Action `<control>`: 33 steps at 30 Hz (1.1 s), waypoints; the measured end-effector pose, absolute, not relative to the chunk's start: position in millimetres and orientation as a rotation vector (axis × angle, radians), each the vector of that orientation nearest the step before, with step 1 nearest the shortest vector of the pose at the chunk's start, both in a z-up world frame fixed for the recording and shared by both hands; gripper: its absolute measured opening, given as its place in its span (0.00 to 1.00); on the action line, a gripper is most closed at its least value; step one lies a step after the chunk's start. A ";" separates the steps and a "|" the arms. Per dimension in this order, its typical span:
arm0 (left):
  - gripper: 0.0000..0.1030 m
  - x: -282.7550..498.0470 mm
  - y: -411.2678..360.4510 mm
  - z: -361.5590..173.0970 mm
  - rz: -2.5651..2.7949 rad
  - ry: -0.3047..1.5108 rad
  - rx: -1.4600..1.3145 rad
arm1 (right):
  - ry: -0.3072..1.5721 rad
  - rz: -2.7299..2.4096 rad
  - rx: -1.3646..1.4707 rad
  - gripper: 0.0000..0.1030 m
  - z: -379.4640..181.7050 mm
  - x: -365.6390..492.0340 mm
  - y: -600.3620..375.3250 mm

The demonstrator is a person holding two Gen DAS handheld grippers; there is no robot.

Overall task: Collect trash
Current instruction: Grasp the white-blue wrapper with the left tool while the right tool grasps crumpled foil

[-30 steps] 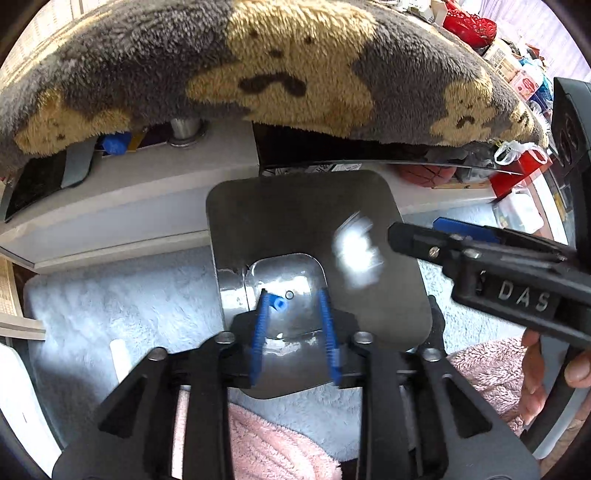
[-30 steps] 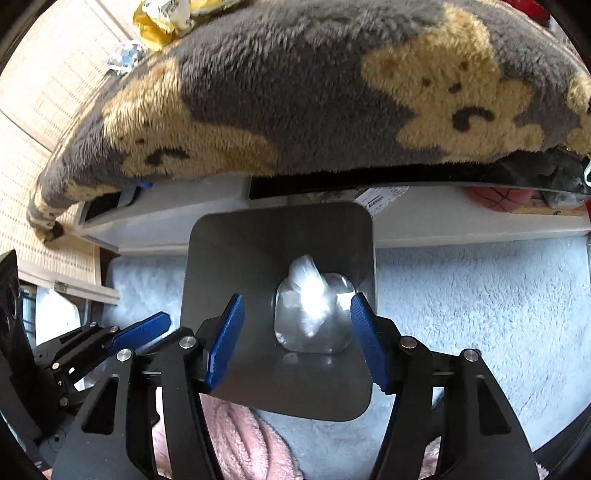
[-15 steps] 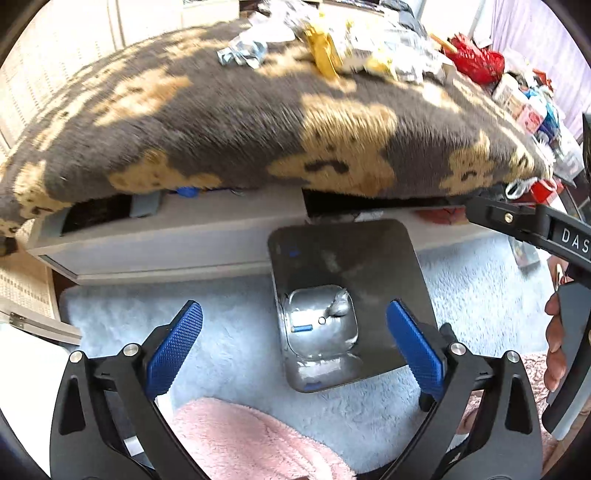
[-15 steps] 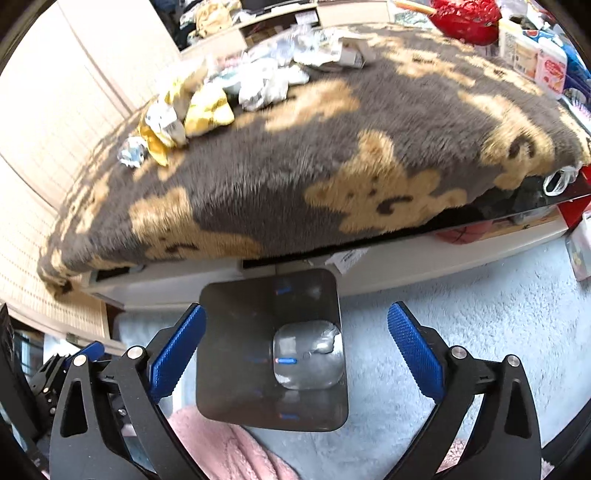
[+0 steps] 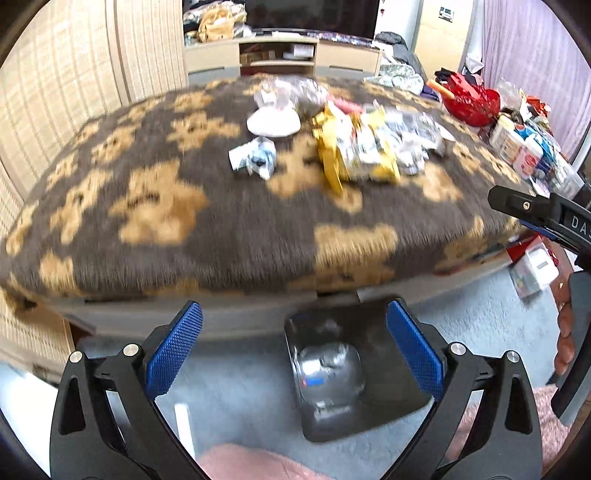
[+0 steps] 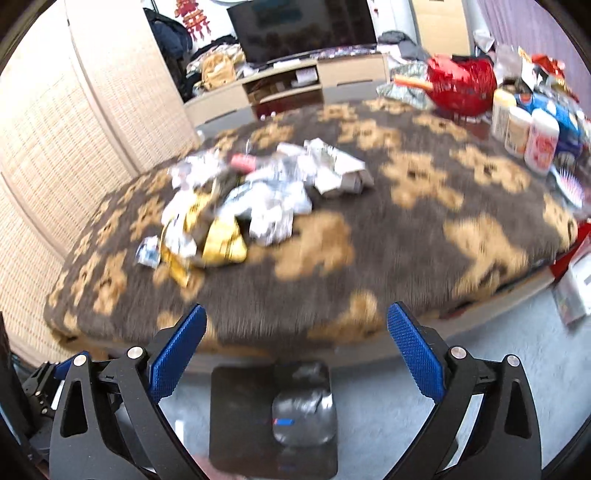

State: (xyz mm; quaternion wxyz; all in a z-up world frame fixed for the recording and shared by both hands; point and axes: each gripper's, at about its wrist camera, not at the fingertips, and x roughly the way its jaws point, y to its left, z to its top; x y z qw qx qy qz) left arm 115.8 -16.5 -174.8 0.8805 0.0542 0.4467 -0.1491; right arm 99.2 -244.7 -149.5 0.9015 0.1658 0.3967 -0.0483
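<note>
1. Both my grippers have lifted off the bin [image 5: 354, 373]; their jaws have just been opening, nothing between.
2. Left gripper [image 5: 293, 339] and right gripper [image 6: 297, 341] gape wide, angled down.
3. Trash [image 6: 236, 199] sits on the blanket [image 6: 369, 258].

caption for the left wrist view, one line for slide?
Open left gripper above the floor bin, facing wrappers on the bear-print blanket.

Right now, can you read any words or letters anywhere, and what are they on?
"DA": white letters on the other gripper at the right edge of the left wrist view; the rest is cut off.
Wrappers on the blanket: print too blurred to read.
Jars at the far right: labels too blurred to read.
Red hanging ornament: unreadable.
</note>
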 end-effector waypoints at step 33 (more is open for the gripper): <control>0.18 261.4 -22.7 -206.5 -0.299 0.918 0.086 | 0.861 0.012 0.294 0.18 -194.8 209.2 -239.0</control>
